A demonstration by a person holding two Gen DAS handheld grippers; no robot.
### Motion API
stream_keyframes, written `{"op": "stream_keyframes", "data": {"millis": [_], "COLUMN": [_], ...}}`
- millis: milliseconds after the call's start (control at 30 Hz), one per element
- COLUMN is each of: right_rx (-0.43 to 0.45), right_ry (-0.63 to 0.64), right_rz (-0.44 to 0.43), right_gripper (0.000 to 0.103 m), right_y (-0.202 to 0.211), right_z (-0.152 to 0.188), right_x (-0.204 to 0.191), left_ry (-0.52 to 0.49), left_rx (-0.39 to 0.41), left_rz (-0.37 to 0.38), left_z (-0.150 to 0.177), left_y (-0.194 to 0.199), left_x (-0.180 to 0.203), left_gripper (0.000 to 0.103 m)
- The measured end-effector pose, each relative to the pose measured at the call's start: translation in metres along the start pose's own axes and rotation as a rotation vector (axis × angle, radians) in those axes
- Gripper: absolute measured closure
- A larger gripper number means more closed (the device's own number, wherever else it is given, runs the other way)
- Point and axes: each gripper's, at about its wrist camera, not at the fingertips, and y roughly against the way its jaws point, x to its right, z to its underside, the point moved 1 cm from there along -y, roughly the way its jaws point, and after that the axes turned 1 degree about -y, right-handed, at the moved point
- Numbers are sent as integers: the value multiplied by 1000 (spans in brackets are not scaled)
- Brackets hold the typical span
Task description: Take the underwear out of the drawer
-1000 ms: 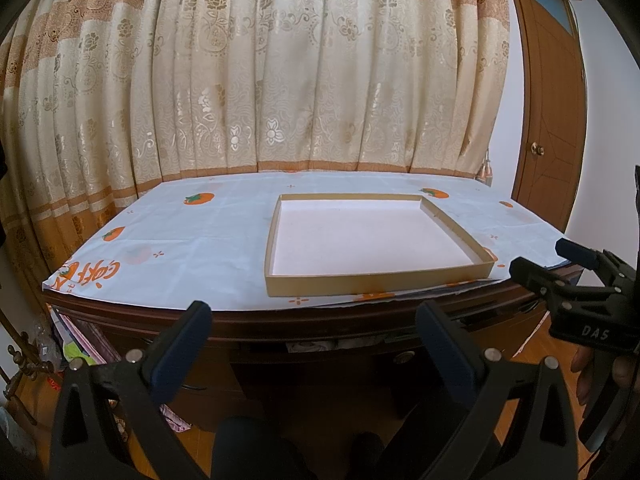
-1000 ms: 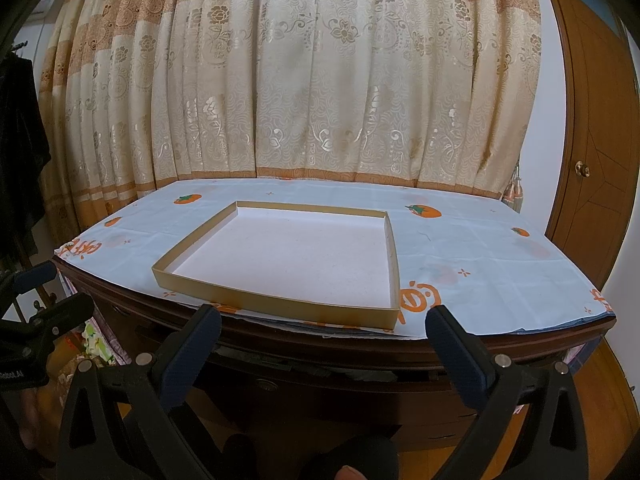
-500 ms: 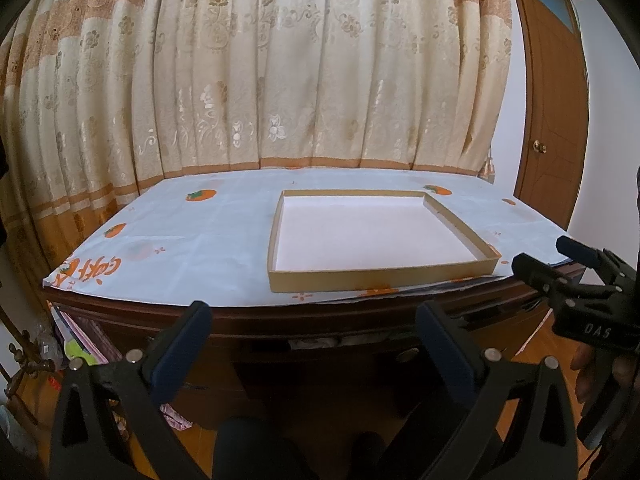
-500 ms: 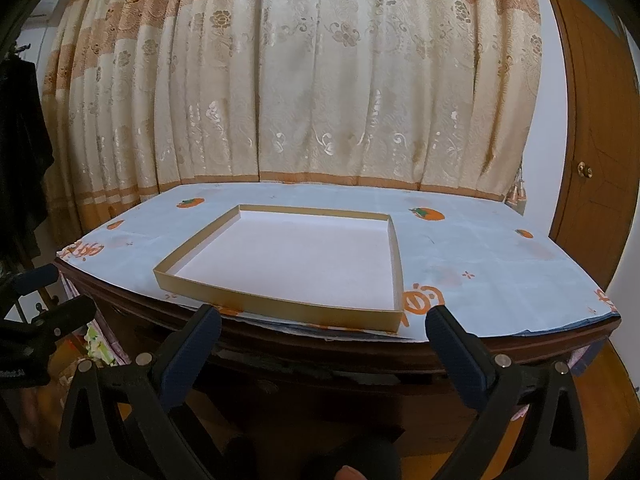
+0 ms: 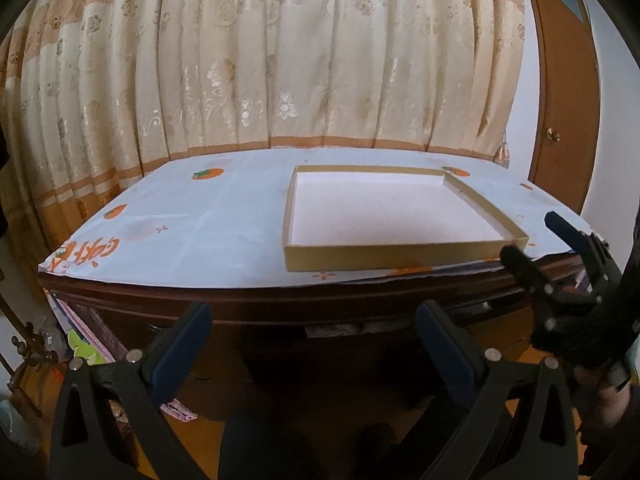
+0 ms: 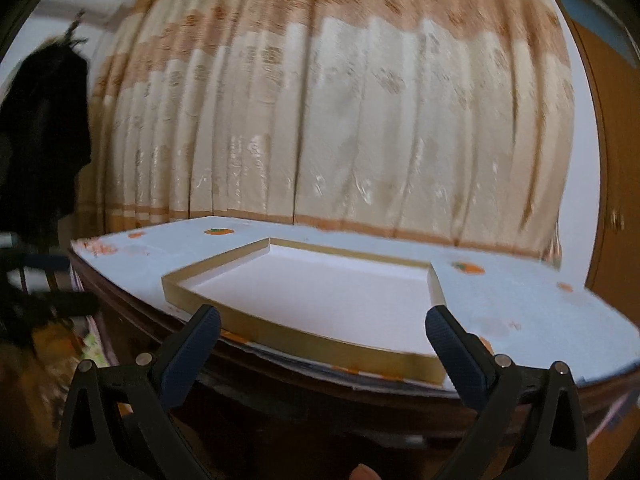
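Underwear not visible in either view; drawer front sits somewhere in the dark wood under the desk [image 5: 280, 308] top, too shadowed to make out a handle or whether it's open. Left gripper [image 5: 316, 344] is spread wide, nothing between the fingers, hanging in front of the desk's front edge, below tabletop level. Right gripper [image 6: 322, 346] also spread wide and empty, fingertips about level with the desk edge, pointed at the near wall of the shallow cardboard tray [image 6: 320, 340]. Tray has tan walls and a bare white floor, lies flat on the pale tablecloth [image 5: 200, 232] with orange fruit prints, near the front edge of the desk, right of centre in left view. Right gripper also shows in the left view at far right [image 5: 560, 268], just off the desk's right front corner. Beige floral curtain [image 5: 280, 60] hangs behind the desk, wooden door [image 5: 568, 120] to its right. Right view is motion-blurred.
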Motion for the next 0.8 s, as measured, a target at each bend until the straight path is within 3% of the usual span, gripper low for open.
{"op": "stream_keyframes", "data": {"millis": [100, 200, 333, 800], "right_rx": [91, 110, 145, 193], "right_ry": [120, 172, 260, 342], "right_rz": [-9, -66, -71, -80], "right_gripper": [0, 0, 0, 0], "right_y": [-5, -13, -23, -42], "right_z": [15, 28, 45, 72], "right_x": [-18, -29, -42, -36], "left_ry": [1, -2, -11, -27], "left_rx": [-5, -4, 16, 4], "left_rz": [-9, -17, -20, -18], "left_z": [4, 5, 6, 5], "left_y": [-6, -12, -16, -30], "left_x": [-3, -6, -7, -5], "left_gripper": [0, 0, 0, 0]}}
